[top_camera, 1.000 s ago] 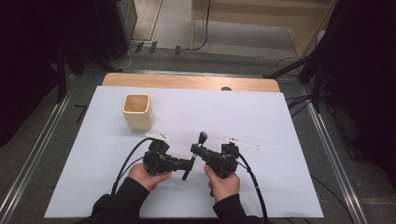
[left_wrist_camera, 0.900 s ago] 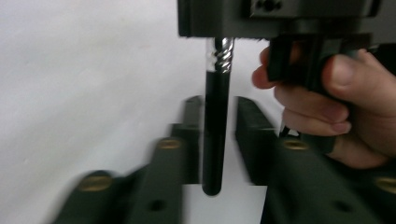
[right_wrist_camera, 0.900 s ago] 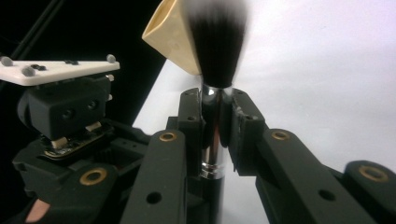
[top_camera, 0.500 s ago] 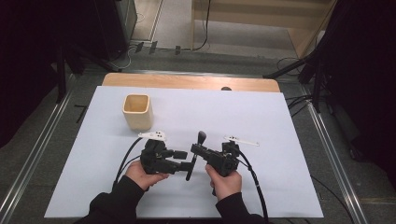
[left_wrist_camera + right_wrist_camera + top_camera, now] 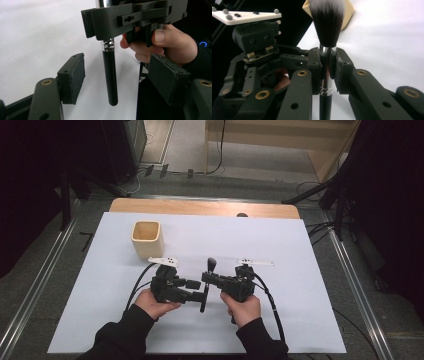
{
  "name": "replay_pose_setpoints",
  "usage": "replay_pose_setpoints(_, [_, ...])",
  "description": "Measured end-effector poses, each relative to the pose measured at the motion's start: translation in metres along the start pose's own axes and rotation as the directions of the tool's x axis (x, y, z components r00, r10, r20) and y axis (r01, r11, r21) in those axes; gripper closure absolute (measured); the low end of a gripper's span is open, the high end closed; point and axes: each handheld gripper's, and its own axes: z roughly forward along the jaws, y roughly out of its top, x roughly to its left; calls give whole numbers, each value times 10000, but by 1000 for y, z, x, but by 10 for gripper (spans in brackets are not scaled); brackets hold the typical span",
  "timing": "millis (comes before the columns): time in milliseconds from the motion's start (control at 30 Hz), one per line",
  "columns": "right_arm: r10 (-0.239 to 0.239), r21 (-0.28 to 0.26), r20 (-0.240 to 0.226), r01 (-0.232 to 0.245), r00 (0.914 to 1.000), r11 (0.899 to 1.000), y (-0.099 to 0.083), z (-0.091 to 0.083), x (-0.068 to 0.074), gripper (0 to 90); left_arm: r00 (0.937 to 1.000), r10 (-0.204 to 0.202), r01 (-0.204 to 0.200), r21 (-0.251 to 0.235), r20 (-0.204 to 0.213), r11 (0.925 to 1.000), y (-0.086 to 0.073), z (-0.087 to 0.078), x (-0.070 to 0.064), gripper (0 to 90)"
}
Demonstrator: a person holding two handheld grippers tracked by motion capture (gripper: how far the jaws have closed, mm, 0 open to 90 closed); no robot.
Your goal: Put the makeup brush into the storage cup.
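A white table (image 5: pixel 300 270) is filling the scene, with a wooden cup (image 5: pixel 147 239) standing toward its far left. Near the front edge, the right gripper (image 5: pixel 209 280) is pinching a makeup brush (image 5: pixel 208 284) by its silver collar, holding it upright with the bristles on top. The left gripper (image 5: pixel 200 296) is sitting just beside it, jaws spread on either side of the brush's black handle without touching it.
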Motion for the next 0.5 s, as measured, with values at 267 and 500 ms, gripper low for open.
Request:
replay_pose_setpoints(267, [-709,419,-842,746,9939,9963,8,-1,-2,784,9998,35,-32,-128,210,9999,1,3,2,351])
replay_pose_setpoints(500, [-1040,655,-1398,1140,9847,9913,11,-3,-7,784,9990,442,-441,-252,42,9987,2,5,1,415])
